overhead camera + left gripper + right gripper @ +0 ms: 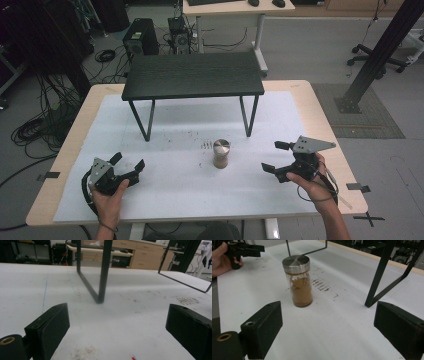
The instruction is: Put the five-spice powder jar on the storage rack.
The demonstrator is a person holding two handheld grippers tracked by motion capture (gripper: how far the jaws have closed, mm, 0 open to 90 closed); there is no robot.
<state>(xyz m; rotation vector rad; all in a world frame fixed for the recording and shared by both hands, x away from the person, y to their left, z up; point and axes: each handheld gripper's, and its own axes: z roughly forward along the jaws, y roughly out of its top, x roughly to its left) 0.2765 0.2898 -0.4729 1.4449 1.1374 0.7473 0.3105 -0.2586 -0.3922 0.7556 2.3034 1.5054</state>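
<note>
Looking down from the high view, nothing has been gripped yet: the spice jar (221, 153) stands upright on the white mat (165, 195), in front of the small black stand (192, 75) and between the 2 hands. The left gripper (127, 162) sits low at the near left, well apart from the jar, its jaws spread and empty. The right gripper (276, 156) is nearer the jar, jaws also wide apart, holding nothing.

Along the left gripper view, the 2 black pads (51, 326) frame bare mat and one leg of the stand (101, 272); no object lies between them.

Along the right gripper view, the jar (298, 281), with its steel lid (295, 261) on and brown powder inside, stands ahead and left of centre, not yet between the open jaws.

Judging from this, the work is at its start: approach, closing on the jar and any lift or placing all remain.
</note>
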